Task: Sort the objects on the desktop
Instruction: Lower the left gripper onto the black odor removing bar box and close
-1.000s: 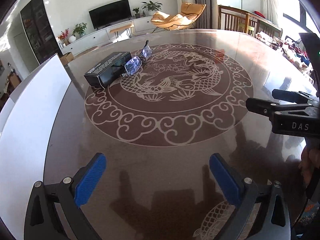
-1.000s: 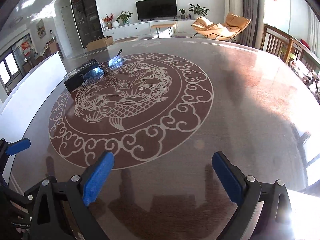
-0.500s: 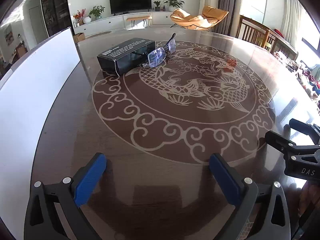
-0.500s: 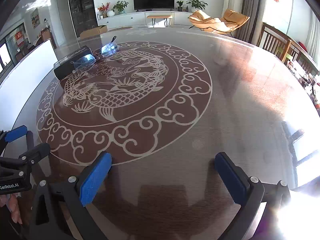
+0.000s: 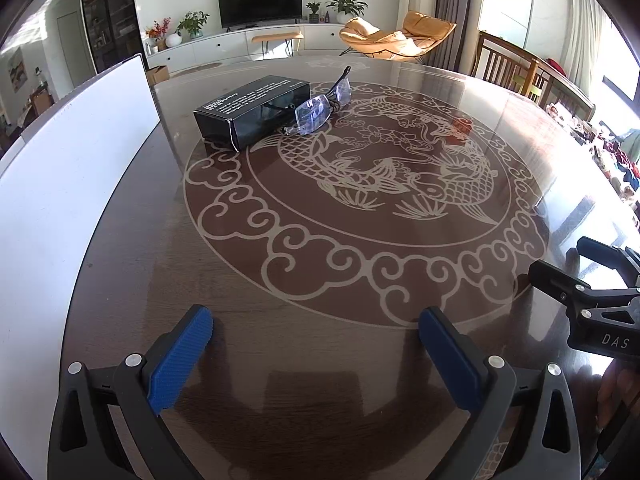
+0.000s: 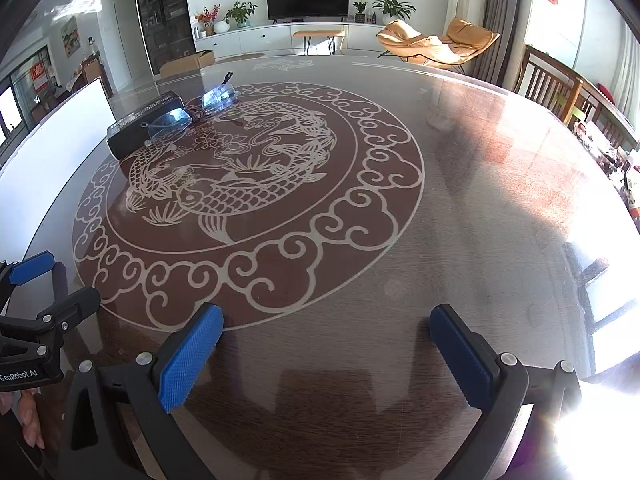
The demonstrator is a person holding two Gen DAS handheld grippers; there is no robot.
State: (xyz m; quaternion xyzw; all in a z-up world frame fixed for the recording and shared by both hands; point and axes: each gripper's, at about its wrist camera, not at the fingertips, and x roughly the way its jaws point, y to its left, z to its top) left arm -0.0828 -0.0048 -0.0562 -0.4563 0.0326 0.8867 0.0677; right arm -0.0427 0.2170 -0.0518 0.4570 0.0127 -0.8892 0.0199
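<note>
A black rectangular box (image 5: 252, 110) lies at the far left of the round glass-topped table (image 5: 280, 280). A pair of rimless glasses (image 5: 320, 106) leans against its right side. Both also show in the right wrist view, the box (image 6: 138, 126) and the glasses (image 6: 192, 110). My left gripper (image 5: 316, 322) is open and empty above the table's near edge, far from the box. My right gripper (image 6: 326, 314) is open and empty, to the right of the left one. Each gripper shows at the edge of the other's view.
A white board (image 5: 60, 184) stands along the table's left edge. Wooden chairs (image 5: 516, 68) stand at the far right, with clutter (image 5: 616, 152) beyond the right rim. A carp pattern (image 5: 380, 168) fills the table's middle.
Both views have swung and moved forward: the box and glasses now sit closer and more central in the left wrist view. Both grippers stay open.
</note>
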